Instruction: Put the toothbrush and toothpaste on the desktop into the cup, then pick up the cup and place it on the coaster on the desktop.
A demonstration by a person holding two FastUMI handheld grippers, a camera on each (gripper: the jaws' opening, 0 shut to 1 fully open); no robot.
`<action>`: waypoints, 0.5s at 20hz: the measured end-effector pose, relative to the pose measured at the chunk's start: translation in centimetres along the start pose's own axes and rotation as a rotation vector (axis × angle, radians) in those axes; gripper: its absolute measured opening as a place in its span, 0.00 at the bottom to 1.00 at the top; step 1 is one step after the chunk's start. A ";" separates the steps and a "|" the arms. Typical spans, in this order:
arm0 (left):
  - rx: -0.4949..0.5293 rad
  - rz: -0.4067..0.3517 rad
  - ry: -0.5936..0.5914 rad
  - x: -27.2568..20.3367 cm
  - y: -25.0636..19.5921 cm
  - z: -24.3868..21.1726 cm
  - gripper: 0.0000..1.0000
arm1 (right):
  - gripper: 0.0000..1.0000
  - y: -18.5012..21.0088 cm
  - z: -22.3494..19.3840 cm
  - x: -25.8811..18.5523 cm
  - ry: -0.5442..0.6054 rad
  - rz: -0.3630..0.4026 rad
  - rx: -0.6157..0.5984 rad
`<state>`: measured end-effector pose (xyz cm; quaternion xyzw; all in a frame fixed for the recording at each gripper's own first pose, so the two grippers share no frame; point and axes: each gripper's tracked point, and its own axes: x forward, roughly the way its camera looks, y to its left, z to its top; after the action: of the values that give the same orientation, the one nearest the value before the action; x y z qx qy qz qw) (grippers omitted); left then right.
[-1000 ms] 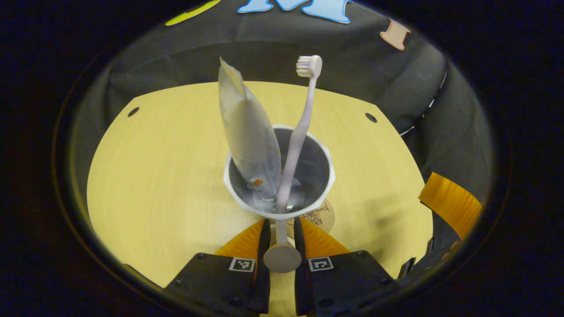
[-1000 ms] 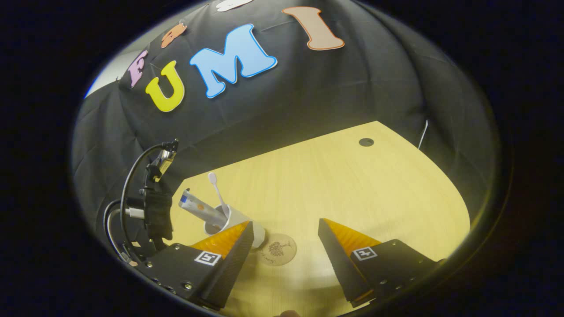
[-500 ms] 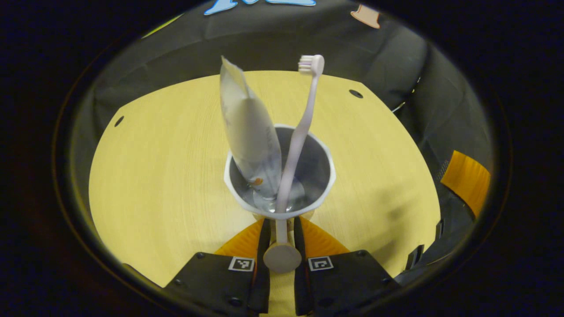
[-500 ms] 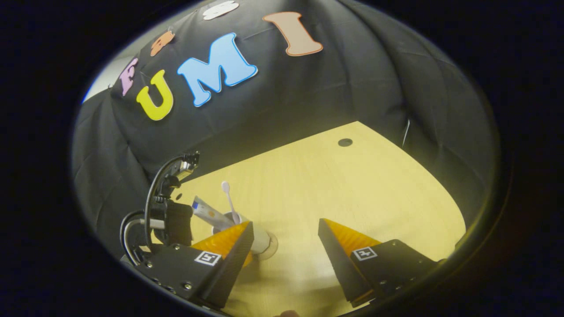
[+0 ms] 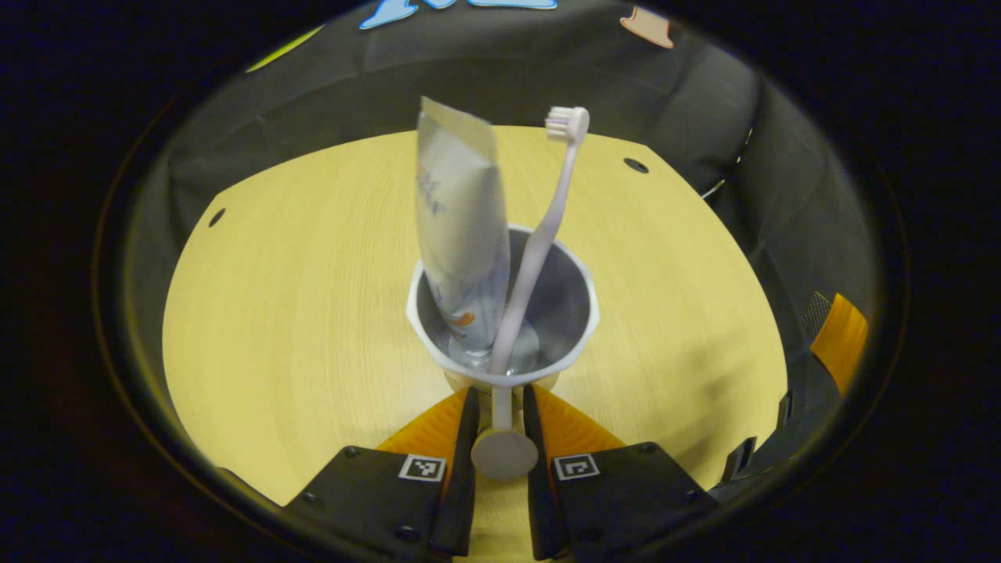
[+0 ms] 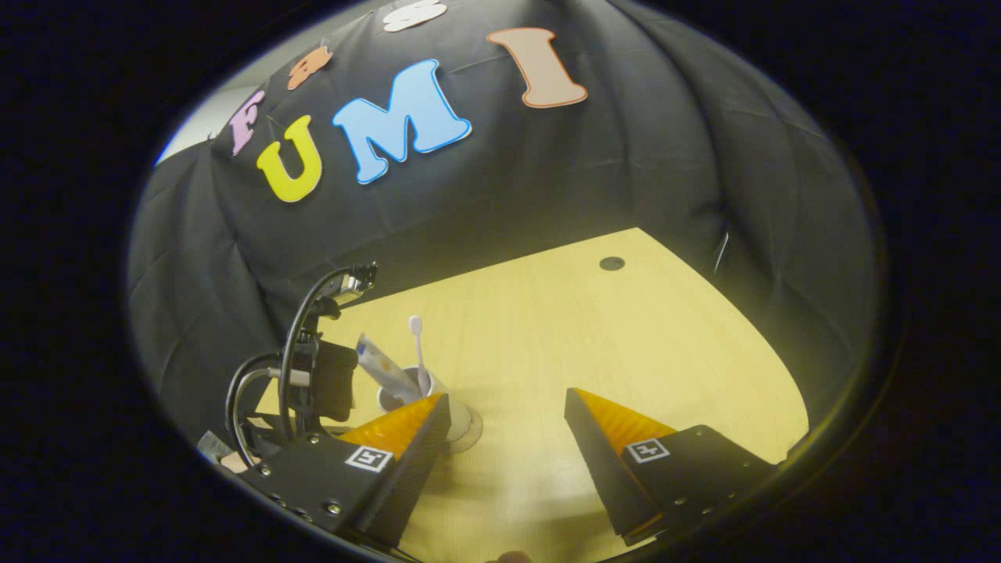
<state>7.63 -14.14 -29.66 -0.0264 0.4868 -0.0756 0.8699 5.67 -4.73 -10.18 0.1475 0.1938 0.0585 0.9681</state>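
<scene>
Left gripper view: the left gripper (image 5: 500, 426) pinches the handle of the cup (image 5: 503, 313), toothbrush (image 5: 539, 234) and toothpaste (image 5: 461, 234) inside.

Right gripper view: the right gripper (image 6: 507, 426) gapes empty; the cup appears seated on the coaster (image 6: 468, 430). Release likely follows.

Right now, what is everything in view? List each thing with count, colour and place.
cup: one, white outside, grey inside; at the desktop's middle, its handle between the left gripper's fingers.
toothpaste: one, silvery white tube; standing in the cup, leaning on the left side of the rim.
toothbrush: one, pale pink; standing in the cup, head up.
coaster: one, light brown; under the cup, only its edge visible.
desktop: one, light yellow wood with dark round holes near the far edge.
cloth wall: black, behind the desktop.
left gripper: one; shut on the cup's handle.
right gripper: one; open, above the desktop, right of the cup.
</scene>
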 end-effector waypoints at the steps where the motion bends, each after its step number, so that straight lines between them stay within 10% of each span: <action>1: -0.003 0.001 -0.019 -0.4 -0.1 0.3 0.40 | 0.93 0.2 0.1 -0.2 -0.003 0.008 -0.008; 10: -0.075 -0.029 -0.232 -7.8 0.2 1.8 0.86 | 0.93 1.9 0.5 -2.4 -0.048 0.039 -0.096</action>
<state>5.21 -12.74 -22.20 -0.0744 0.3849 -0.0664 0.9176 3.54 -3.51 -8.30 0.1059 0.1647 0.0830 0.9771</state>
